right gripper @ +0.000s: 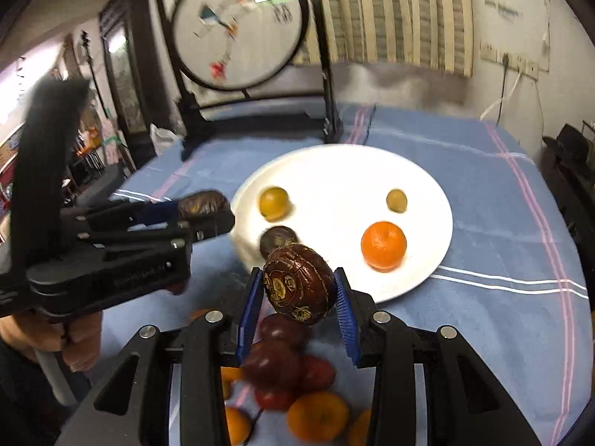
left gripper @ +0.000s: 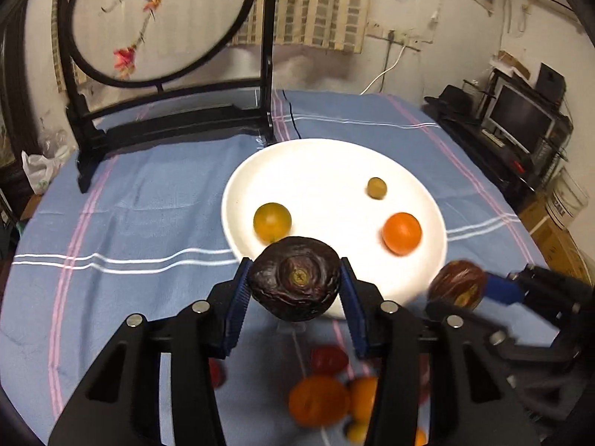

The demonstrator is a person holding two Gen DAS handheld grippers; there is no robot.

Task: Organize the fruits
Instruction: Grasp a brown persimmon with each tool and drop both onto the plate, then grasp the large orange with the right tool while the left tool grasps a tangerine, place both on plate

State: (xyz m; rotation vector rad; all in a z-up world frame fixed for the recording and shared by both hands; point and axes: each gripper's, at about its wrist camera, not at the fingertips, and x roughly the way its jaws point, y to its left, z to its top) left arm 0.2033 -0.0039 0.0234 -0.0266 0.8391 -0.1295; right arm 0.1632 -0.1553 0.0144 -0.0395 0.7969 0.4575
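Note:
My left gripper (left gripper: 295, 290) is shut on a dark wrinkled passion fruit (left gripper: 293, 278), held above the near rim of the white plate (left gripper: 334, 163). My right gripper (right gripper: 297, 290) is shut on a second brown passion fruit (right gripper: 297, 284), also near the plate's (right gripper: 334, 171) front edge. The plate holds an orange (left gripper: 402, 233), a yellow-green fruit (left gripper: 272, 222) and a small olive fruit (left gripper: 376, 187). In the right wrist view another dark fruit (right gripper: 278, 239) lies on the plate's near edge. The left gripper also shows at left in the right wrist view (right gripper: 202, 210); the right gripper shows at right in the left wrist view (left gripper: 461, 286).
A pile of oranges (right gripper: 318, 416) and red fruits (right gripper: 275, 368) lies on the blue cloth (right gripper: 483, 260) below the grippers. A round embroidery screen on a black stand (left gripper: 163, 122) stands at the back of the table. A monitor shelf (left gripper: 520, 119) is at right.

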